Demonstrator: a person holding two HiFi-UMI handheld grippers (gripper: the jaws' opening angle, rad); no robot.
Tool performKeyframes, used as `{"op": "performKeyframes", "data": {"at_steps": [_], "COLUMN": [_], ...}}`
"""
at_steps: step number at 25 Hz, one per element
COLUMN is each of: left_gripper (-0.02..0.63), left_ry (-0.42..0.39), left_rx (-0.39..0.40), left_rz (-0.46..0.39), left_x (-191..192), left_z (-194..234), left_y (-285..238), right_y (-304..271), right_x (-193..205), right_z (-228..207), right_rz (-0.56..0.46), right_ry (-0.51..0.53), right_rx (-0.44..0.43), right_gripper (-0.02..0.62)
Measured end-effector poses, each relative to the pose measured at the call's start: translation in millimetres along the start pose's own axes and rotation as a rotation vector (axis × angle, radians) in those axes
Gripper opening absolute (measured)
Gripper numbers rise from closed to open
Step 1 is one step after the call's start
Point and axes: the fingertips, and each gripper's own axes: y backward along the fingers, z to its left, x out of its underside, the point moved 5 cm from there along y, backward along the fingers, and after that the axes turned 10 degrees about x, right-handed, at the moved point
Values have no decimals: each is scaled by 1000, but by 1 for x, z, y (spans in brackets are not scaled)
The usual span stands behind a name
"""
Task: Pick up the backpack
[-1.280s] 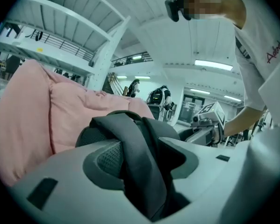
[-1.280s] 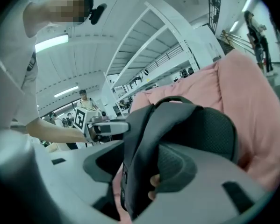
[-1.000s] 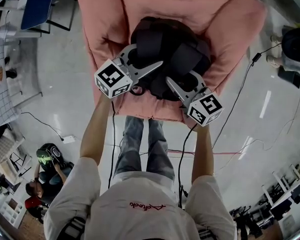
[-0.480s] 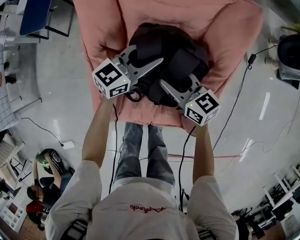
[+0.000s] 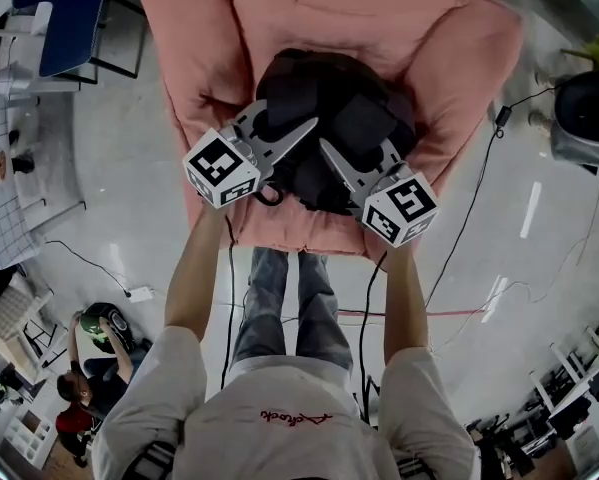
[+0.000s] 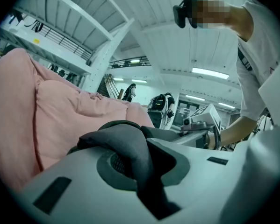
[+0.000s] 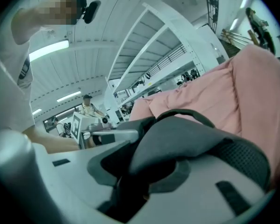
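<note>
Now L tongs point(image 5: 295, 128), R tongs point(image 5: 351, 158) just closing on 1 backpack point(image 5: 329, 93).

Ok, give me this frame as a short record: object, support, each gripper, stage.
object: black backpack
support: lies on a pink cushion
left gripper: jaws have just been closing, now shut on a grey strap
right gripper: jaws have just been closing, now shut on a padded strap
stage: straps gripped, backpack not yet lifted
</note>
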Motion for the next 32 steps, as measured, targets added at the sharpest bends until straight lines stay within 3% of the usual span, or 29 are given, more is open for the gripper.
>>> {"op": "performKeyframes", "data": {"at_steps": [6, 13, 19, 32], "left_gripper": [60, 52, 52, 52], "left_ry": [-8, 6, -8, 67], "left_rx": [-2, -5, -21, -80], "left_rz": [6, 3, 11, -70], "left_x": [-2, 0, -3, -39], "left_z": [-3, -4, -18, -68], "left_y": [2, 4, 6, 35], "right_y": [-9, -26, -14, 40], "right_x": [-26, -27, -34, -51], "right_z": [-8, -14, -4, 51], "right_rz": [-67, -48, -140, -178], "right_ry": [-120, -95, -39, -59], "right_rx": [18, 139, 227, 183], "right_gripper": [138, 101, 61, 57]}}
